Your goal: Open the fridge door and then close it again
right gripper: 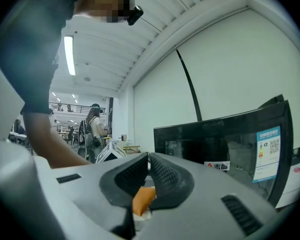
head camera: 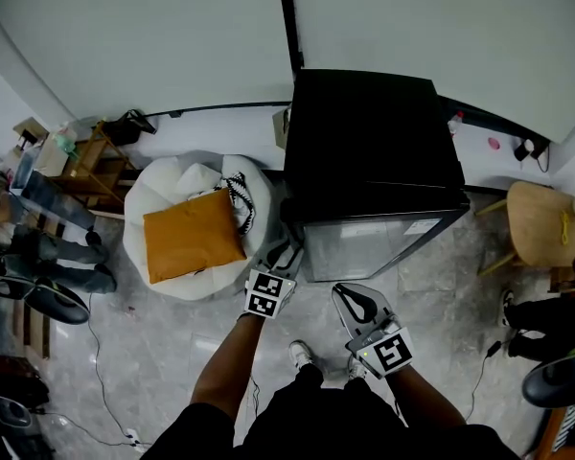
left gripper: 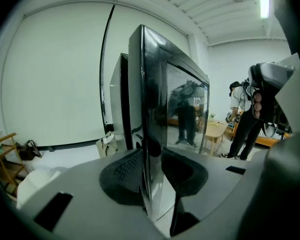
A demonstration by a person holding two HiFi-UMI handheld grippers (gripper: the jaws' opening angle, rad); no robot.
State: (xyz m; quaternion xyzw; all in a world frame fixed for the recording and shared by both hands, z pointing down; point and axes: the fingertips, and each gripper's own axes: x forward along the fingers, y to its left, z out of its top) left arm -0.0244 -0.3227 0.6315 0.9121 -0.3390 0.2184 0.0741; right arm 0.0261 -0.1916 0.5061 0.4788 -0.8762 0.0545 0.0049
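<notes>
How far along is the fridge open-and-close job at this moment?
Done: nothing; the fridge door looks about shut. In hand: the left gripper has its jaws gripping the door's edge. Left: pull it open, then push it shut. The right gripper idles, jaws together.

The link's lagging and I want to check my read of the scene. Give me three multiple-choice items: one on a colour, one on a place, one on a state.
1. The fridge top is:
A) white
B) black
C) red

2. The orange cushion lies:
A) on the fridge
B) on the wooden stool
C) on the white beanbag

3. The right claw has its jaws:
A) wide apart
B) together, gripping nothing
C) clamped on the fridge

Answers:
1 B: the head view shows a black top.
2 C: the cushion rests on the beanbag left of the fridge.
3 B: the right gripper view shows the jaw tips meeting.
</notes>
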